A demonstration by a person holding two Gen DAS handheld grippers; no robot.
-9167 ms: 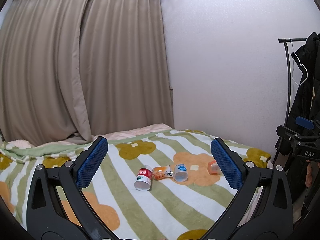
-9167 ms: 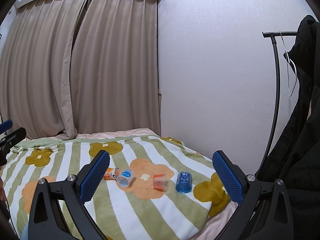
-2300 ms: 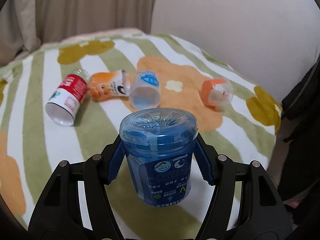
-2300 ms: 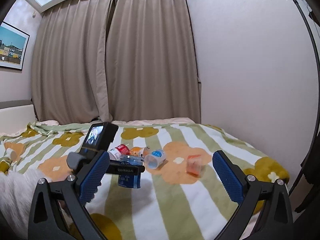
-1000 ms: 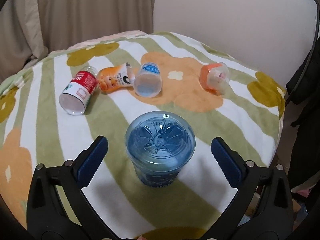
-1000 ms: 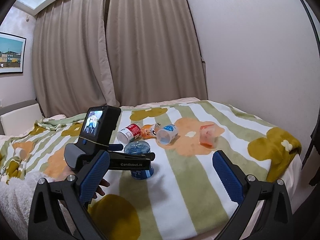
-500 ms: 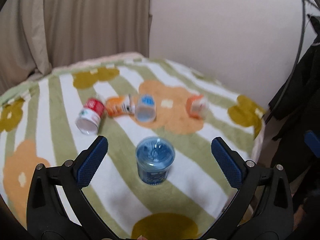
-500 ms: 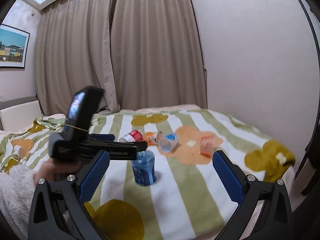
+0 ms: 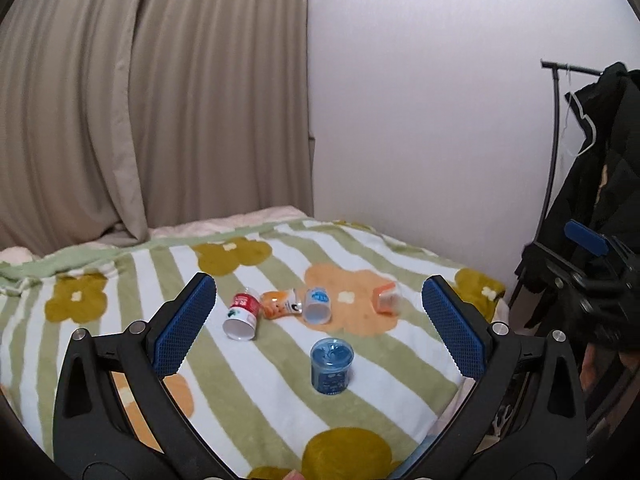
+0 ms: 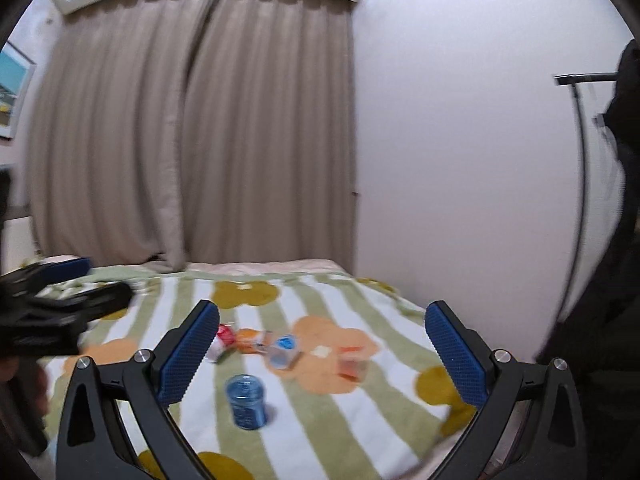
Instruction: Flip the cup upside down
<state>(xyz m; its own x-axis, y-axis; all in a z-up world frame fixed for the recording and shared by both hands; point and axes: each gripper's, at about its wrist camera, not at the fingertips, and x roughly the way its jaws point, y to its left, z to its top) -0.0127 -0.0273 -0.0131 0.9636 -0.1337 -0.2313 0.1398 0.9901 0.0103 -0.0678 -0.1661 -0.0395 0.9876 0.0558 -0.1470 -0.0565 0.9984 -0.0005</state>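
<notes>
The blue plastic cup (image 9: 331,366) stands upside down on the striped flower blanket (image 9: 280,392), its ribbed base facing up. It also shows in the right wrist view (image 10: 246,401). My left gripper (image 9: 320,328) is open and empty, held well back and above the cup. My right gripper (image 10: 320,348) is open and empty, also back from the bed. The left gripper shows at the left edge of the right wrist view (image 10: 52,316).
Other cups lie on their sides behind the blue one: a red and white cup (image 9: 242,314), an orange one (image 9: 280,303), a clear cup with a blue label (image 9: 318,306) and an orange cup (image 9: 386,300). A coat rack (image 9: 556,128) stands right of the bed.
My left gripper set the blue cup upside down on the blanket, opened, and drew back and up. The cup now looks small. The right gripper has shifted its view slightly.
</notes>
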